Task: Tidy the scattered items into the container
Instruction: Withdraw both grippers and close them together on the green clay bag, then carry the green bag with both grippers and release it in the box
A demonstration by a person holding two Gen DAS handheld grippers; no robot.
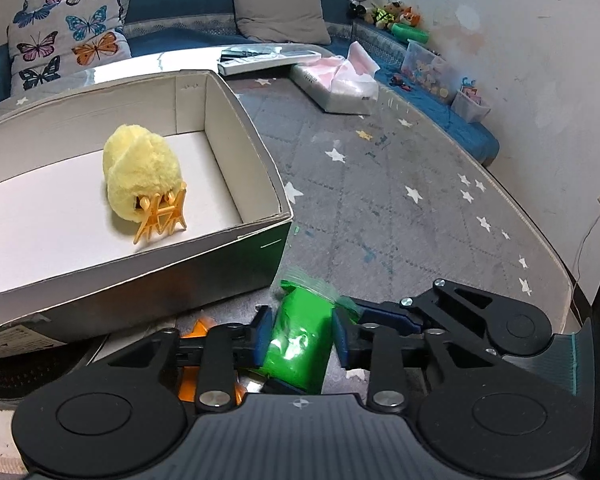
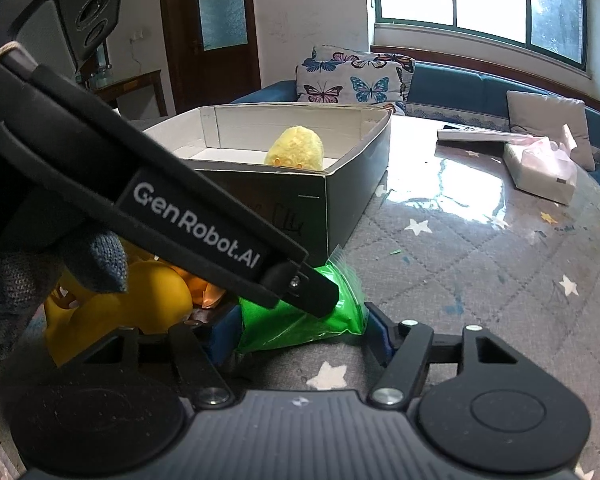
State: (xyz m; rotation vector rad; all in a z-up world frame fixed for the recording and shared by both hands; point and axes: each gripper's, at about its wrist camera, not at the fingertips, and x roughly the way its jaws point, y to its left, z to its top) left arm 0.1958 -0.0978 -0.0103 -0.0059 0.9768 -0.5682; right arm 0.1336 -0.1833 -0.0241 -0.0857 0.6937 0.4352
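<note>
A green packet (image 1: 296, 344) in a clear zip bag lies on the star-patterned table just in front of the cardboard box (image 1: 260, 140). My left gripper (image 1: 300, 332) is shut on it, blue pads pressing its two long sides. In the right wrist view it comes down from the upper left onto the packet (image 2: 284, 328). My right gripper (image 2: 300, 332) straddles the same packet lengthwise, its pads against both ends; one of its fingers (image 1: 384, 314) shows in the left wrist view. A yellow plush chick (image 1: 140, 168) with orange feet sits inside the box (image 2: 348, 200).
Yellow rubber ducks (image 2: 140, 300) and an orange piece (image 1: 196, 328) lie left of the packet, near a gloved hand (image 2: 40, 280). A tissue box (image 1: 332, 88) and a flat white case (image 1: 260, 58) sit further back. The sofa (image 1: 204, 4) with cushions runs behind the table.
</note>
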